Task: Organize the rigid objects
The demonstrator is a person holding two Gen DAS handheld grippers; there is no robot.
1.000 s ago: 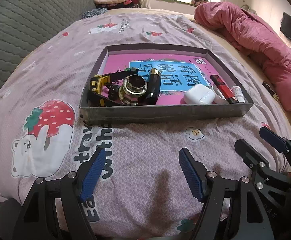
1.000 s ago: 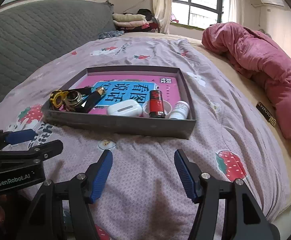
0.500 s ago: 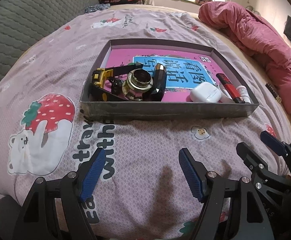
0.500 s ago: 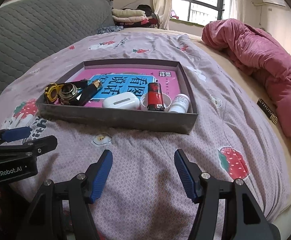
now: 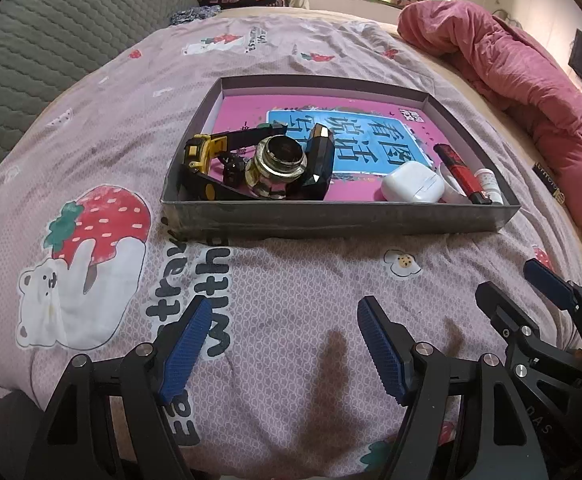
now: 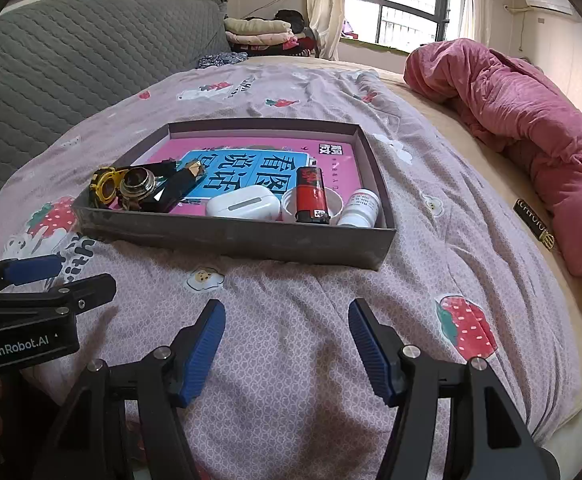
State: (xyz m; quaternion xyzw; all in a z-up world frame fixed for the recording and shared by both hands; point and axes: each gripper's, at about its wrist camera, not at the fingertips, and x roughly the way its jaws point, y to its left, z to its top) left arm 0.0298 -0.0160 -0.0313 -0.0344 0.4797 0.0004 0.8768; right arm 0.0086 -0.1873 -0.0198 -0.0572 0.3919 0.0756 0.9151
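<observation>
Grey quilted headboard at far left, diamond-stitched padding. Bed carries a crinkled pink-lilac sheet with a strawberry-and-bear print, soft and wrinkled.

Shallow grey cardboard tray sits mid-bed, rectangular, low walls, a pink and blue printed booklet flat on its floor. All rigid items are inside it, bunched along the near wall:
- left corner: yellow-and-black tape measure, touching a shiny round metal cap and a dark faceted bottle lying on its side
- middle: white glossy earbud case, rounded
- right: red-and-black lighter lying across a white round lid; small white cylindrical bottle just beside it in the right corner

View differences: the left wrist looks down into the metal cap's dark opening and shows the tape measure body clearly; the lighter looks thin and edge-on there. The right wrist shows the lighter's full face, the white lid under it and the bottle label, but the left cluster is foreshortened. Only the right wrist shows the window and wall AC unit.

Left gripper: blue ribbed pads spread wide, nothing between them, over bare sheet near the tray. Right gripper: same, wide and empty. Each shows at the other view's edge.

Far right: crumpled pink quilt, fleecy.
</observation>
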